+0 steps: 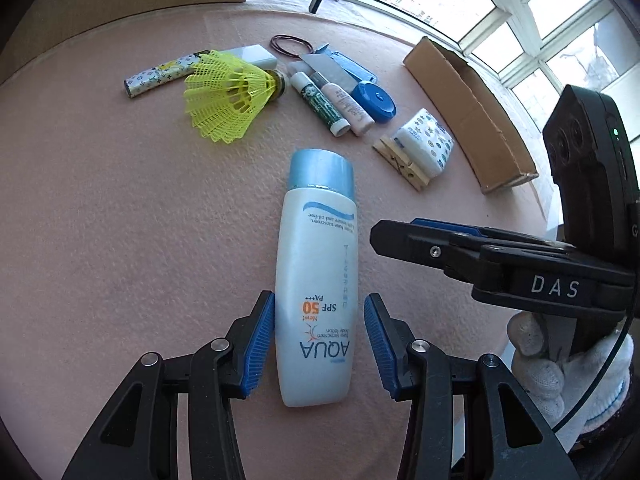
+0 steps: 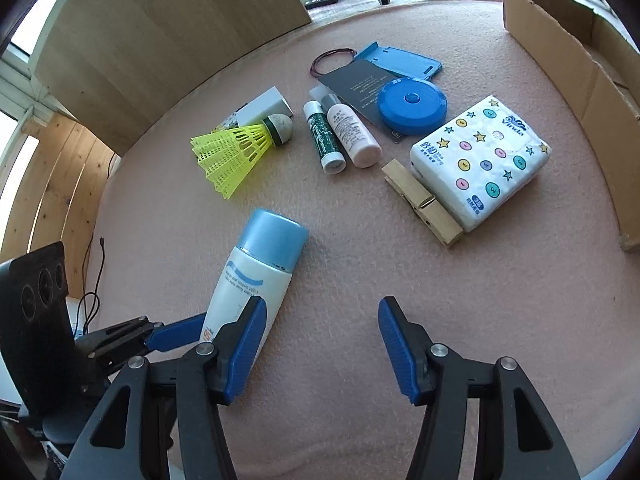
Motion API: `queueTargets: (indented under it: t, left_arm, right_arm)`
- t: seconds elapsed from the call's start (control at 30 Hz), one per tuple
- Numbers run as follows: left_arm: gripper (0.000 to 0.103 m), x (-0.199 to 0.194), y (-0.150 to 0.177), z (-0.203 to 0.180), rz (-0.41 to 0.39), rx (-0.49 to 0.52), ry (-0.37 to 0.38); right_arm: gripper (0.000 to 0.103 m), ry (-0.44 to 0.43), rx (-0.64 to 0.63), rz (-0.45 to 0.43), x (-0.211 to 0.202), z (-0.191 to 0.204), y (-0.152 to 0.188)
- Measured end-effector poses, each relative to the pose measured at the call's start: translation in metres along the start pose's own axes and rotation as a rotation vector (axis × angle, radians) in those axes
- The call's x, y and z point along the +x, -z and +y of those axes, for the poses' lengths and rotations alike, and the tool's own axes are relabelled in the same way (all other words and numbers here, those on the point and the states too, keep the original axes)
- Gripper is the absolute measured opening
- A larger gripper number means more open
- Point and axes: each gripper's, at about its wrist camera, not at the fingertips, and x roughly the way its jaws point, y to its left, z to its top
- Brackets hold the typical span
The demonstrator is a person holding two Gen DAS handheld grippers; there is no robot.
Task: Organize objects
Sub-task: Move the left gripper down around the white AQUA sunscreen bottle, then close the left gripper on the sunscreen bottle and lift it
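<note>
A white AQUA sunscreen bottle (image 1: 316, 264) with a light blue cap lies flat on the pink mat; it also shows in the right wrist view (image 2: 256, 276). My left gripper (image 1: 318, 346) is open, its blue pads on either side of the bottle's lower half with small gaps. My right gripper (image 2: 322, 346) is open and empty above bare mat, just right of the bottle. From the left wrist view the right gripper (image 1: 404, 236) is seen side-on, with its tips near the bottle's right side.
Beyond the bottle lie a yellow shuttlecock (image 2: 240, 148), two small tubes (image 2: 344, 138), a blue round case (image 2: 412, 106), a tissue pack (image 2: 482, 160), a wooden clothespin (image 2: 422, 204) and a rubber band (image 2: 332, 58). An open cardboard box (image 2: 572, 68) stands at the right.
</note>
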Motion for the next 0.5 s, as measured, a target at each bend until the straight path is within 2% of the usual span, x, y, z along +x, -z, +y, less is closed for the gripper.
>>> queueTargets:
  t: [0.07,0.37,0.5]
  left_arm:
    - [0.048,0.001,0.001,-0.004,-0.004,0.029,-0.031]
    - [0.048,0.005,0.0,-0.004,0.017,0.046,-0.027]
    - [0.048,0.006,0.0,-0.008,0.021,0.065,-0.032]
  right_arm:
    - [0.055,-0.012,0.005,0.014,0.004,0.001,0.0]
    - [0.057,-0.048,-0.012,0.05,0.012,0.012,-0.005]
    - [0.057,-0.053,-0.061,0.074,0.015,0.019,-0.009]
